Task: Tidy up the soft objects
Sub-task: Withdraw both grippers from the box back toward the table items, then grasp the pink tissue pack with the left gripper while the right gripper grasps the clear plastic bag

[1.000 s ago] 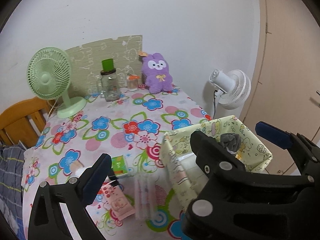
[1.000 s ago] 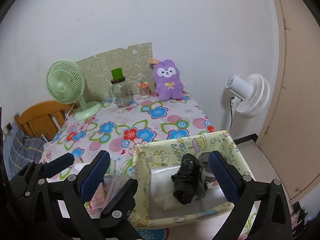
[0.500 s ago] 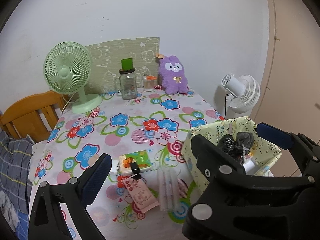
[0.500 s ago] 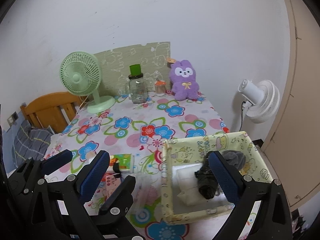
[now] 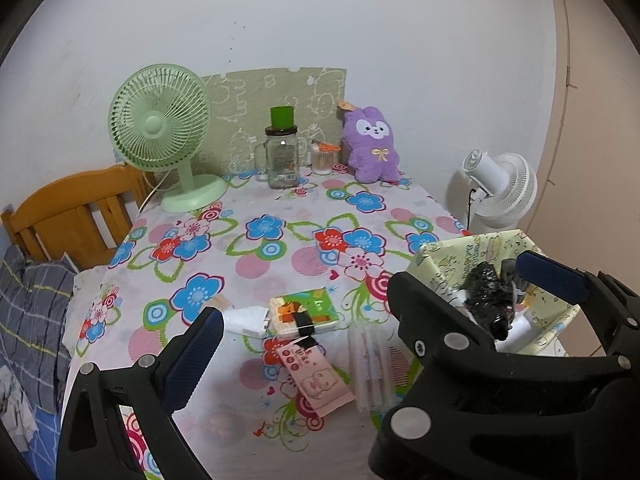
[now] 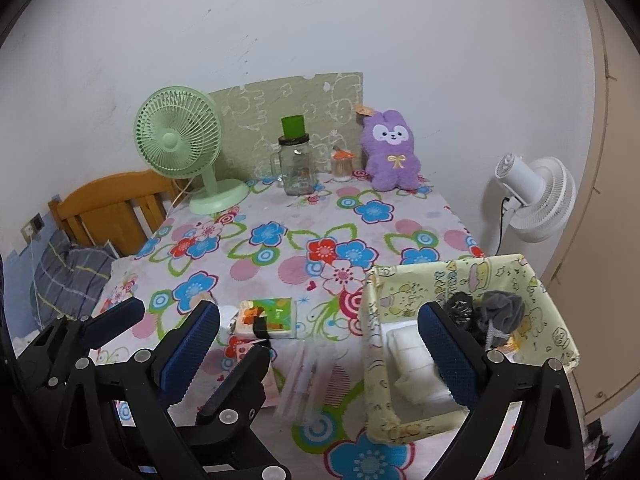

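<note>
Partly done: my fabric bin (image 6: 532, 280) holds dark soft bundles (image 6: 460, 306); packets (image 5: 304, 312) remain on the table (image 5: 280, 240). Both my jaws released, empty.

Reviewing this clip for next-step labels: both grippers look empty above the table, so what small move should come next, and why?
Probably the left gripper should lower toward the green tissue pack. Both grippers are open and empty, the yellow fabric bin already holds a black bundle and a grey one, and the tissue pack lies loose on the tablecloth.
</note>
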`<state>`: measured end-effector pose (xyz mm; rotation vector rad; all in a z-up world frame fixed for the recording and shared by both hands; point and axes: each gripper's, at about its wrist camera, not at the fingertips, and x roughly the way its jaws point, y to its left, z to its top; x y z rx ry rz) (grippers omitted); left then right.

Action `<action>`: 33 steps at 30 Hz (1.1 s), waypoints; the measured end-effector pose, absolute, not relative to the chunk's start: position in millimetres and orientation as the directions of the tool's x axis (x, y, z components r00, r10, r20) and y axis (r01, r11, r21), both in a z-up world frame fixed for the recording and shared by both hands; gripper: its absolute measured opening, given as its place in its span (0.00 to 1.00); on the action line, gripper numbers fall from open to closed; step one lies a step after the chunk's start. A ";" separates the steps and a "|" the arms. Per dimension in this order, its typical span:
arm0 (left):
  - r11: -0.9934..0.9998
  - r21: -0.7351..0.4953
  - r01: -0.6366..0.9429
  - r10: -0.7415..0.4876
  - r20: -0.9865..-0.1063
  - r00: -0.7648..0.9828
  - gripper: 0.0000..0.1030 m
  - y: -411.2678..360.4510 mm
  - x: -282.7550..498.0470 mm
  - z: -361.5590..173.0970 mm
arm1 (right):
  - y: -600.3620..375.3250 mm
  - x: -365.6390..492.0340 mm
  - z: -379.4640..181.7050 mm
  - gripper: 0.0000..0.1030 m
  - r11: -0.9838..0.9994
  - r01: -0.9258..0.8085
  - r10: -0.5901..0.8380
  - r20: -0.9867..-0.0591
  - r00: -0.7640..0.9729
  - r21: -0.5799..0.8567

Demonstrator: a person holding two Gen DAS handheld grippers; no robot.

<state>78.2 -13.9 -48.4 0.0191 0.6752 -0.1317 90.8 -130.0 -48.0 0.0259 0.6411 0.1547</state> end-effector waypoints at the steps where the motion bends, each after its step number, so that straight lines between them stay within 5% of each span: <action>1: 0.992 -0.025 0.124 -0.113 -0.626 0.771 0.99 -12.2 78.2 -50.1 | -127.0 91.3 -50.1 0.98 0.988 -0.138 0.152 -0.596 0.789 0.069; 33: 0.998 -0.048 0.038 -0.061 -0.764 0.642 0.91 23.3 106.7 -128.6 | -85.5 131.8 -132.6 0.59 0.988 -0.144 0.140 -0.752 0.644 0.061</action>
